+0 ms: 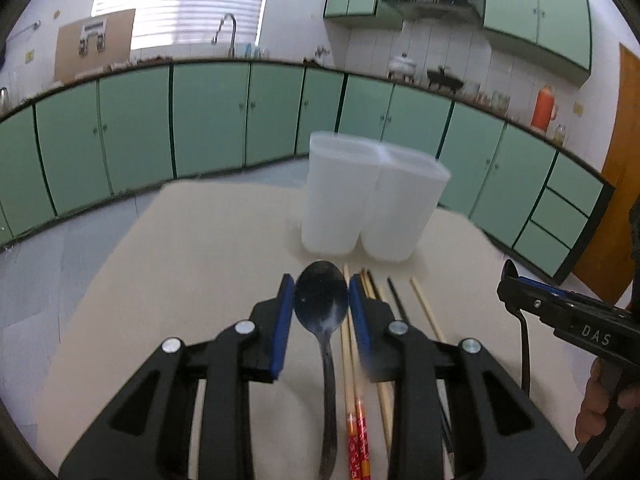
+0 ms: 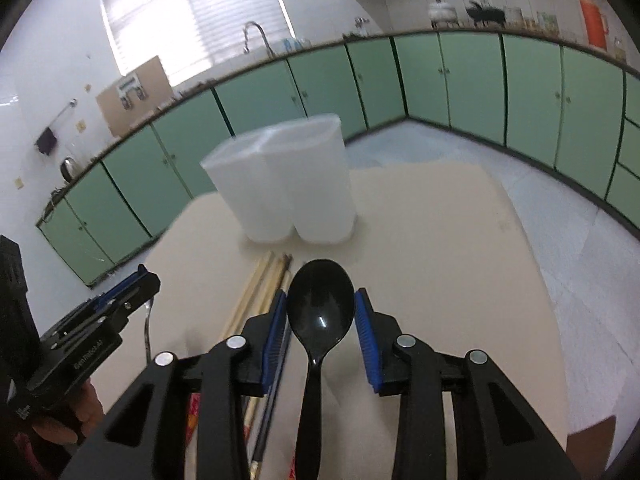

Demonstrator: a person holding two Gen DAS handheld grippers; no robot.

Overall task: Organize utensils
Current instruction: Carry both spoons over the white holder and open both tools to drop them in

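Note:
A white two-compartment utensil holder (image 1: 372, 200) stands upright on the beige table (image 1: 180, 280); it also shows in the right wrist view (image 2: 284, 188). My left gripper (image 1: 320, 300) is shut on a dark metal spoon (image 1: 322, 304), bowl between the blue pads, above the table. My right gripper (image 2: 321, 312) is shut on a black plastic spoon (image 2: 320, 308). Several chopsticks (image 1: 356, 360), wooden, black and red-patterned, lie on the table below the grippers; they also show in the right wrist view (image 2: 260, 292).
Green kitchen cabinets (image 1: 208, 120) run along the far wall under a counter with a faucet (image 1: 226, 32) and an orange thermos (image 1: 544, 108). The table's far edge lies just behind the holder. The right gripper's body (image 1: 568, 316) is at the left view's right side.

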